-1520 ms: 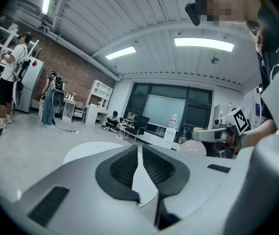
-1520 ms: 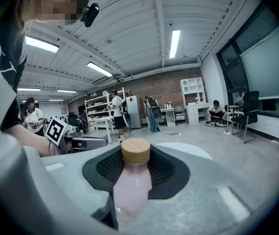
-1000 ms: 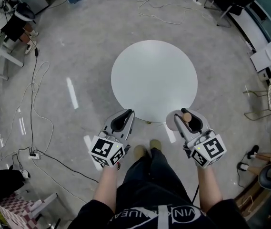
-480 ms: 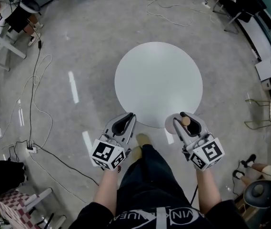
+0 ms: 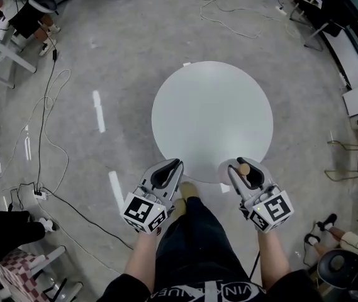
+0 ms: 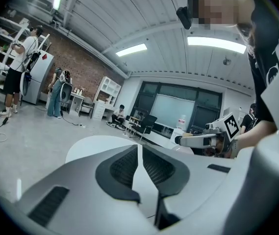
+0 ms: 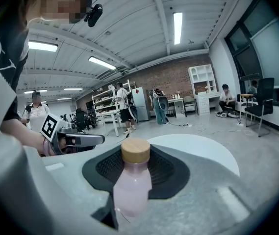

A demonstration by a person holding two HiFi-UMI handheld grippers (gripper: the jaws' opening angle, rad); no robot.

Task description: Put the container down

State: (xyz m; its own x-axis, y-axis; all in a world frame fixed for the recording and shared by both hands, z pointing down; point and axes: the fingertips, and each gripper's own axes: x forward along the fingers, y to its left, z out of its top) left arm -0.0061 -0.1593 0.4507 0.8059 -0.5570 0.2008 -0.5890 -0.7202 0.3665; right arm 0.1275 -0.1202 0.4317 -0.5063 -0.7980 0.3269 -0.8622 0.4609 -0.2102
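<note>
As it clamps the container (image 7: 132, 182), the right tool (image 5: 241, 166) has neared the table (image 5: 211, 115).

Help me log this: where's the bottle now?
The bottle is upright in the right gripper, lower right of the head view, at the round table's near edge.

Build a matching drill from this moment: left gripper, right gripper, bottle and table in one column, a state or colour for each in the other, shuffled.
1. left gripper
2. right gripper
3. bottle
4. table

a. pale pink below, tan on top
b. white and round
c. jaws together, nothing between them
d. clamped on the bottle

Pairs: 1-c, 2-d, 3-a, 4-b
</note>
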